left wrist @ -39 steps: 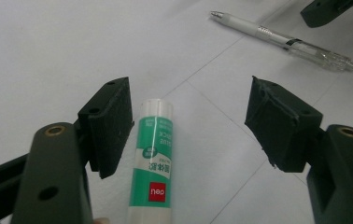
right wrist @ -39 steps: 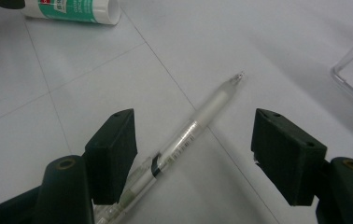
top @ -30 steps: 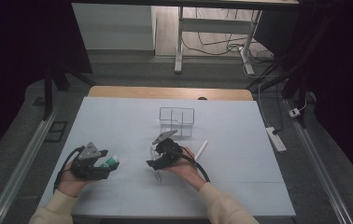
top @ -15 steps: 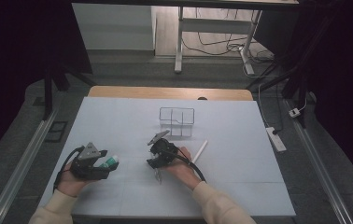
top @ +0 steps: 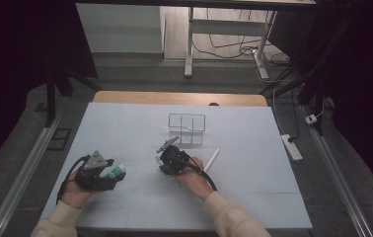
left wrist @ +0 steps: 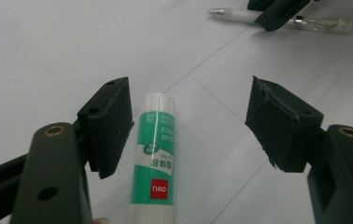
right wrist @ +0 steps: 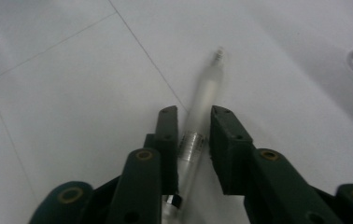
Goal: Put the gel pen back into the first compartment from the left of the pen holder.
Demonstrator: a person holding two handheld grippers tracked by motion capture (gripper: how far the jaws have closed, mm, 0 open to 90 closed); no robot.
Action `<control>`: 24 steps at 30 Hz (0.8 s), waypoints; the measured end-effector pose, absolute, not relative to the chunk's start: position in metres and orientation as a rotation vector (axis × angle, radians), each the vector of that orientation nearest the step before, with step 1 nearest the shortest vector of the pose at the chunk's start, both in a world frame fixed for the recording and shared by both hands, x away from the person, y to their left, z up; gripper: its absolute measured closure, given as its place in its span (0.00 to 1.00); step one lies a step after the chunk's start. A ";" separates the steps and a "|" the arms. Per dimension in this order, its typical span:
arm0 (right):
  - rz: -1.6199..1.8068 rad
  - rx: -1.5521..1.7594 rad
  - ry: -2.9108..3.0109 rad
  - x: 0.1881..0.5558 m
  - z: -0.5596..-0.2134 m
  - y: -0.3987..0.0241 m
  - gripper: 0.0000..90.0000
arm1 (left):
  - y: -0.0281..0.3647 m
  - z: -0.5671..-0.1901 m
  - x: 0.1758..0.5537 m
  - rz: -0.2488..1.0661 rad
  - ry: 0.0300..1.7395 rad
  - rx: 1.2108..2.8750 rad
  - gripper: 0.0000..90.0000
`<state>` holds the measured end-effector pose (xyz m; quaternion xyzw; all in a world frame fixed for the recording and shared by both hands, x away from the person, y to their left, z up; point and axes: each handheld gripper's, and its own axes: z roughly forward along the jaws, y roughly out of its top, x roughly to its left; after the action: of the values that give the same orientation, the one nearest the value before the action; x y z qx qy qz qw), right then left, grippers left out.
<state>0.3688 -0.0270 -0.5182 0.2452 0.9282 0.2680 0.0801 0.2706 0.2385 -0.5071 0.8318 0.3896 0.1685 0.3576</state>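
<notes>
A translucent pen (right wrist: 201,100) lies on the white table between the jaws of my right gripper (right wrist: 193,112). Those jaws have just been closing and now stand against its barrel on both sides. From above, the right gripper (top: 162,160) sits at the table's middle, pointing left. My left gripper (left wrist: 191,100) is open and low over the table. A green and white glue stick (left wrist: 153,154) lies flat between its jaws, close beside the left pad (left wrist: 111,123) and well clear of the right one. The high view has the left gripper (top: 111,177) at front left with the glue stick (top: 117,171).
A clear open box (top: 187,129) stands just beyond the right gripper. A white pen-like stick (top: 211,160) lies to the right of the right hand. A power strip (top: 292,146) lies on the floor off the table's right edge.
The right hand and its gripper have shifted slightly to the left. The left hand and the glue stick have stayed in place.
</notes>
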 end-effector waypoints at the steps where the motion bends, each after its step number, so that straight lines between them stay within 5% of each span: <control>1: 0.803 0.733 2.781 0.369 -0.518 -0.027 0.82 | 0.238 -0.507 0.271 0.434 1.006 2.147 0.34; 24: 0.897 0.714 2.796 0.368 -0.513 -0.030 0.88 | 0.239 -0.508 0.271 0.434 1.008 2.148 0.34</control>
<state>0.3676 -0.0300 -0.5126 0.2358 0.9236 0.2962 0.0600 0.2714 0.2394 -0.5083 0.8318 0.3905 0.1682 0.3568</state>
